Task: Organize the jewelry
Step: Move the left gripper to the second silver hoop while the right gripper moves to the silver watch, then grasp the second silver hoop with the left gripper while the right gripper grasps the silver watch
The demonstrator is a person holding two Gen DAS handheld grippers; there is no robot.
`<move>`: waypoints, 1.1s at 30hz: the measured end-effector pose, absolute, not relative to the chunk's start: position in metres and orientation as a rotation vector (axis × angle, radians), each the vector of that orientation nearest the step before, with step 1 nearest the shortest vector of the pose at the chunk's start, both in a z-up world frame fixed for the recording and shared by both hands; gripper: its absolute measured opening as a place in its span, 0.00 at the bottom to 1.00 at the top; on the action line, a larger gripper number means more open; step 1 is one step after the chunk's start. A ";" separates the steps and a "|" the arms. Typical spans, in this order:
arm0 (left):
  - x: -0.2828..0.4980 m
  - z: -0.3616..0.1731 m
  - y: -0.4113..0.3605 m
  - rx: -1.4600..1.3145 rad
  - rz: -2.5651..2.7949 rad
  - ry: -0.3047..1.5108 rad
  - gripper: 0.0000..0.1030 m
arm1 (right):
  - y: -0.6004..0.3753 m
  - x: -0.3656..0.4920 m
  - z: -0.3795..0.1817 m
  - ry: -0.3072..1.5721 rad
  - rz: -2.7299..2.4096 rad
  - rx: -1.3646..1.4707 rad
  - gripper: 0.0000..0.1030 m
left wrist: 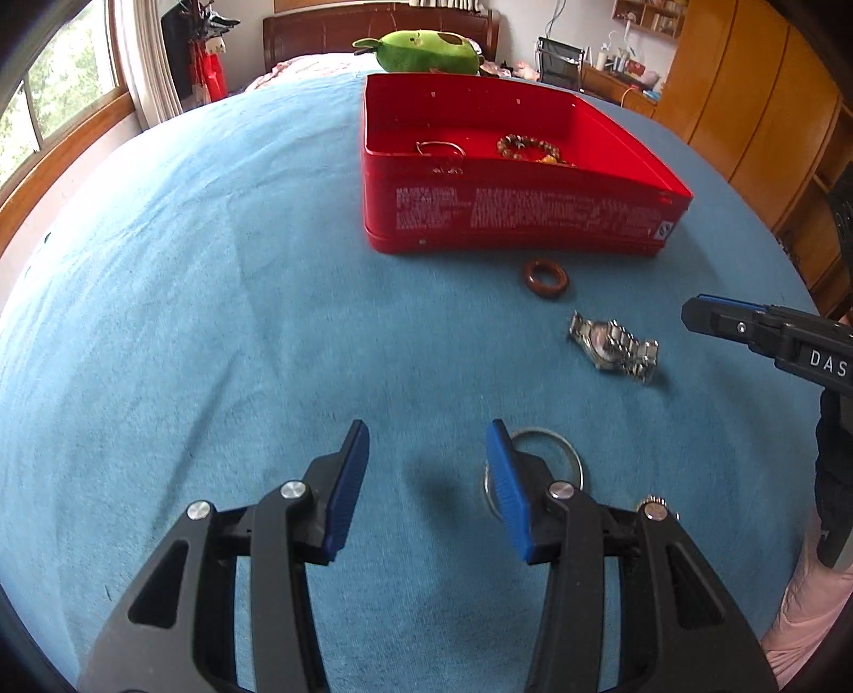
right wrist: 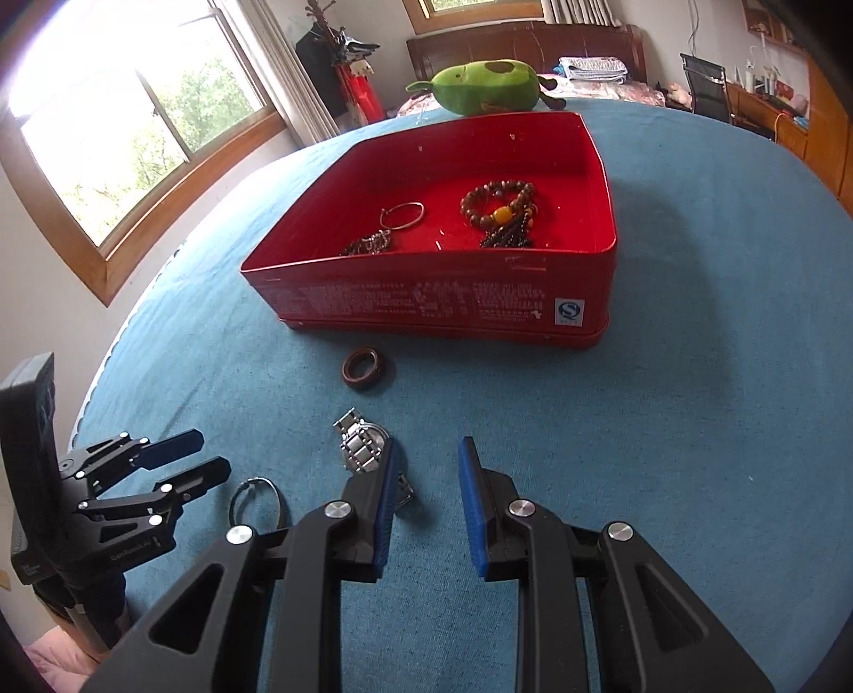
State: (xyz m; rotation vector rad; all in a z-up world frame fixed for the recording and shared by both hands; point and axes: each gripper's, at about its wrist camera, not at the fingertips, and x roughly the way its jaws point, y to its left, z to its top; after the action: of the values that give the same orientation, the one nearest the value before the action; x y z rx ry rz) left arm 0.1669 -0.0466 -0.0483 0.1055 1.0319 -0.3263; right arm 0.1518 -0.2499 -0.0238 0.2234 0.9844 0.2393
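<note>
A red tin box stands on the blue cloth and holds a brown bead bracelet, a thin silver bangle and a dark chain. In front of it lie a brown wooden ring, a silver watch and a silver bangle. My left gripper is open and empty, its right finger over the bangle. My right gripper is open and empty, its left finger just over the watch.
A green plush toy lies behind the box. The blue cloth covers the whole surface. A window is at the left, wooden wardrobes and a desk at the right.
</note>
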 end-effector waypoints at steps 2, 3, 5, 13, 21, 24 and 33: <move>0.163 -0.050 -0.045 0.107 -0.331 1.033 0.44 | -0.249 0.150 -0.026 0.985 0.241 0.226 0.23; 0.162 -0.050 -0.045 0.109 -0.332 1.033 0.44 | -0.248 0.149 -0.027 0.987 0.242 0.227 0.23; 0.158 -0.052 -0.044 0.114 -0.337 1.035 0.44 | -0.247 0.149 -0.029 0.991 0.244 0.229 0.23; 0.156 -0.058 -0.049 0.123 -0.337 1.040 0.44 | -0.244 0.148 -0.035 1.001 0.248 0.228 0.23; 0.159 -0.061 -0.053 0.130 -0.334 1.036 0.44 | -0.243 0.149 -0.038 1.007 0.248 0.222 0.23; 0.159 -0.061 -0.054 0.130 -0.335 1.035 0.44 | -0.242 0.150 -0.040 1.012 0.245 0.221 0.23; 0.159 -0.060 -0.056 0.128 -0.351 1.033 0.50 | -0.239 0.153 -0.045 1.023 0.242 0.213 0.23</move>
State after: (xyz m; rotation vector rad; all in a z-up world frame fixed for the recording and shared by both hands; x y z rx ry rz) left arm 0.1592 -0.0559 -0.0603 0.1278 1.0327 -0.3512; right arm 0.1531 -0.2389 -0.0452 0.2135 1.0230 0.2422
